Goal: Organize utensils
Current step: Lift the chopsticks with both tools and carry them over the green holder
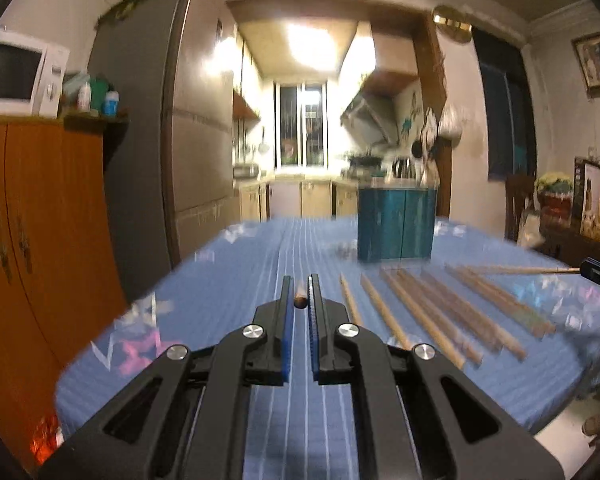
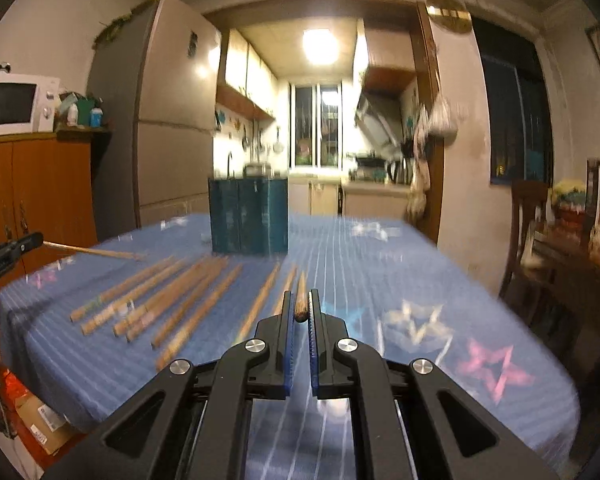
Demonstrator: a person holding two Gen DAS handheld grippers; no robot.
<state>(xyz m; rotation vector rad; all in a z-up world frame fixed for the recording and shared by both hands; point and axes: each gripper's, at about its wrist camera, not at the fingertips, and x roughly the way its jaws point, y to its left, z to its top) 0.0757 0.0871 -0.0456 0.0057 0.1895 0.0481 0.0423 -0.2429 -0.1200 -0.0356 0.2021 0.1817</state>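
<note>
One chopstick is clamped in the left gripper, another in the right gripper; many chopsticks remain unsorted on the worktop near the box.

The blue table has lots of free room on its right side, near the stars. A row of chopsticks fills the left part. The teal box stands in the way further back
</note>
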